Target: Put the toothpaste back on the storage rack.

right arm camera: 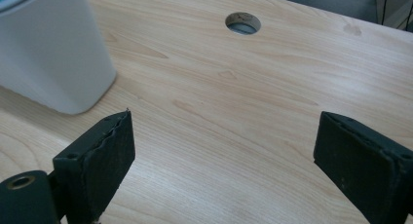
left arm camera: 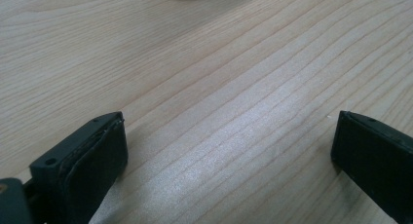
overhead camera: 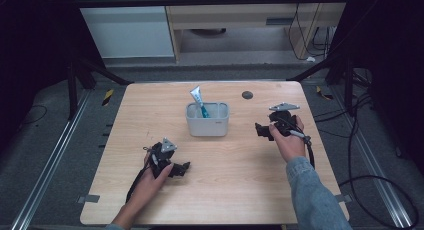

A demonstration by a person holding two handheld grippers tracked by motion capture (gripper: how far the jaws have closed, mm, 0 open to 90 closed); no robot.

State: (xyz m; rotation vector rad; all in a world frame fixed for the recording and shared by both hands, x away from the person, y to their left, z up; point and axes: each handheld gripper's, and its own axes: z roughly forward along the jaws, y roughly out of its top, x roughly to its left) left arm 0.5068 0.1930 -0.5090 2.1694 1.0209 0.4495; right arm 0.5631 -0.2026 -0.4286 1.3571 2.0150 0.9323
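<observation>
A white rectangular holder (overhead camera: pixel 207 119) stands at the middle of the wooden table (overhead camera: pixel 150 110); a white and teal tube (overhead camera: pixel 198 100) leans upright inside it. My left gripper (overhead camera: pixel 186 167) rests low over the table at the front left of the holder, jaws wide apart with bare wood between them (left arm camera: pixel 229 151). My right gripper (overhead camera: pixel 260 130) is held to the right of the holder, also open and empty (right arm camera: pixel 224 151). In the right gripper view the holder's white wall (right arm camera: pixel 53 53) stands close at the upper left.
A round cable hole (overhead camera: pixel 247 95) (right arm camera: pixel 242 23) lies in the table behind the right gripper. Metal rails and cables run on the floor at both sides. Cabinets stand beyond the far edge.
</observation>
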